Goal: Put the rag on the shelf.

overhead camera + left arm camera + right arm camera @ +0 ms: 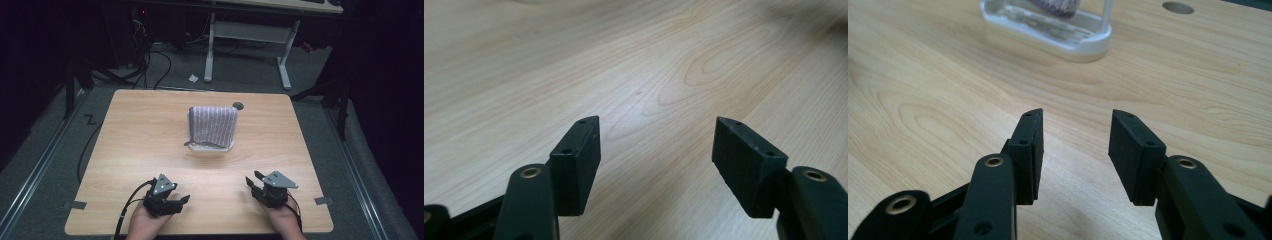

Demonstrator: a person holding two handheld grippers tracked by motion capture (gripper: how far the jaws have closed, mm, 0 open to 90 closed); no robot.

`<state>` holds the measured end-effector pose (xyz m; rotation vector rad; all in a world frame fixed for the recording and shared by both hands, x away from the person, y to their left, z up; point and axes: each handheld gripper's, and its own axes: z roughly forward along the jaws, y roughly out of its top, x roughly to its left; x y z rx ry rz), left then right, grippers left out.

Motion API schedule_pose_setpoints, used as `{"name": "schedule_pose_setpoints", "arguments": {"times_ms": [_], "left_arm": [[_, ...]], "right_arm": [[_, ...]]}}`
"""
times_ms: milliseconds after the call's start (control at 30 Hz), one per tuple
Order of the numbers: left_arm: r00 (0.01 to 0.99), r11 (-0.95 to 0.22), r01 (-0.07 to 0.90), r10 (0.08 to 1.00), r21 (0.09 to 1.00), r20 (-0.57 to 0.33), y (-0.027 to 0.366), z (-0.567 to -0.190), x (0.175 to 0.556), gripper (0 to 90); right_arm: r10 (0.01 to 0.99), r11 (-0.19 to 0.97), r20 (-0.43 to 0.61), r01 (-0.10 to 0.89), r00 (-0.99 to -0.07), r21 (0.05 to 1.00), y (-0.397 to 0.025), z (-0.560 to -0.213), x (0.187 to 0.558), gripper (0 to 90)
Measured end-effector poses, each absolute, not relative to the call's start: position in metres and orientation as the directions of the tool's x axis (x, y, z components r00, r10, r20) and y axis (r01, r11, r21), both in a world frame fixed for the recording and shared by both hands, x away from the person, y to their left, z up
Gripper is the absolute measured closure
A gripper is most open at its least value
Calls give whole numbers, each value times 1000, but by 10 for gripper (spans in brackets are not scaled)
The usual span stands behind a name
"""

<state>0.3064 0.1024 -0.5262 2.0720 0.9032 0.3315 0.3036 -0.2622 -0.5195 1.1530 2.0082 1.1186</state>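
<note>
A purple-grey knitted cloth hangs over a white plastic rack at the middle of the wooden table. The rack's base lies ahead in the right gripper view, with a bit of the cloth above it. My left gripper rests open near the front edge, left of centre, held by a hand. Its jaws stand wide apart over bare wood in the left gripper view. My right gripper sits open at the front right, and its jaws hold nothing.
A round cable hole lies in the table just behind the rack, and shows as a hole in the right gripper view. Tape tabs mark the front corners. A desk frame and cables stand on the floor beyond.
</note>
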Motion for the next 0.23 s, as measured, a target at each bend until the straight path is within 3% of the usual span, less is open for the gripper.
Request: {"name": "schedule_pose_setpoints", "arguments": {"times_ms": [133, 233], "left_arm": [[684, -328, 534, 710, 779, -169, 110, -533, 315, 371], [686, -324, 517, 711, 792, -157, 111, -533, 317, 363]], "right_arm": [[884, 257, -24, 442, -466, 859, -266, -524, 310, 556], [881, 257, -12, 457, -474, 852, -267, -527, 313, 522]]}}
